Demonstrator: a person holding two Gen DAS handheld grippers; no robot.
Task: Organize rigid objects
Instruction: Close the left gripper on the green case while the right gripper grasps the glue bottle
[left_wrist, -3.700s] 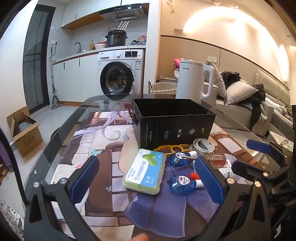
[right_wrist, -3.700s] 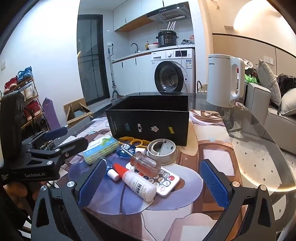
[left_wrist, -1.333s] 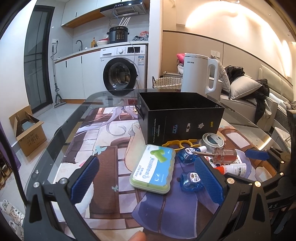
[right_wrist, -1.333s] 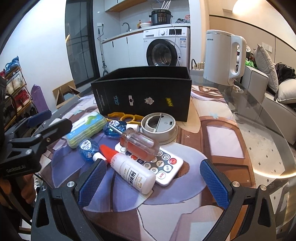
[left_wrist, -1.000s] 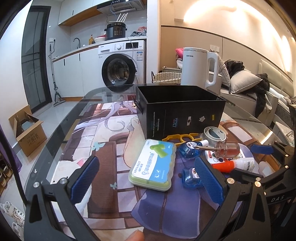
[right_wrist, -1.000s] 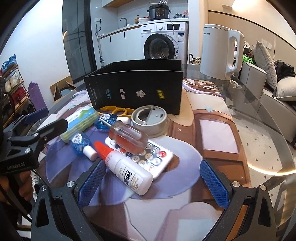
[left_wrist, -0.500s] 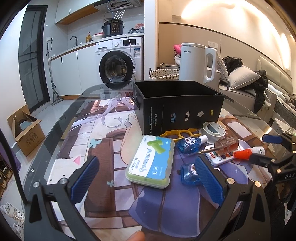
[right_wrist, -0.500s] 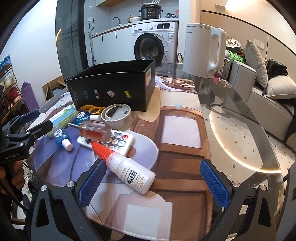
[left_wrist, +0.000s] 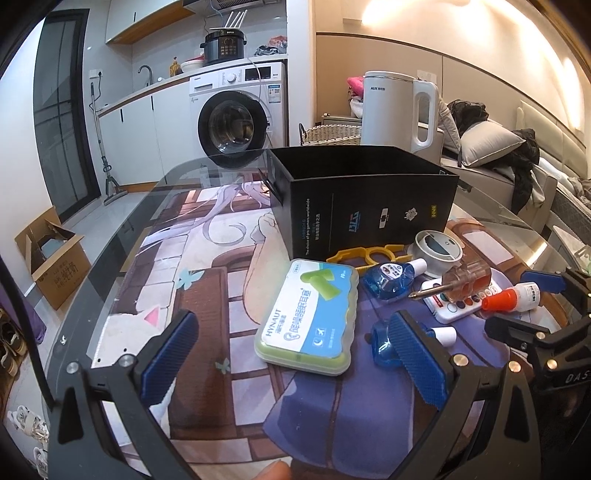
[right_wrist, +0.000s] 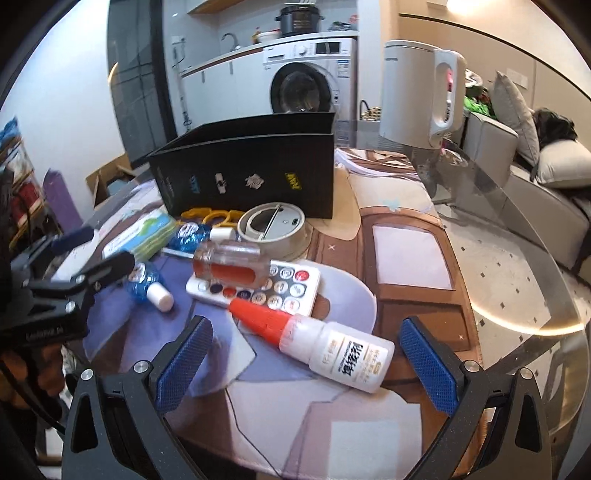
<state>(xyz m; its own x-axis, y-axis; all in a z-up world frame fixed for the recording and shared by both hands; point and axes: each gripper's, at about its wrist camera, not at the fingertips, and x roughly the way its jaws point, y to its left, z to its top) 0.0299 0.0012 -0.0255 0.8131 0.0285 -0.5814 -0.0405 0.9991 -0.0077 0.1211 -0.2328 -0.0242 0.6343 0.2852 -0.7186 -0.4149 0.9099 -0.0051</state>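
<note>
Table mat (right_wrist: 406, 254): glue bottle (right_wrist: 334, 350) points left.

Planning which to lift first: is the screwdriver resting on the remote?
Touching. The right wrist view shows the screwdriver handle lying across the remote, covering its buttons.

Your left gripper (left_wrist: 295, 354): jaws spread wide, blue pads (left_wrist: 170, 347) facing inward, nothing between them, held low and level above the tabletop. Your right gripper (right_wrist: 306, 358): jaws likewise spread wide and unloaded, hovering low. Your fingertip (left_wrist: 271, 470) showed at the left view's bottom edge.
</note>
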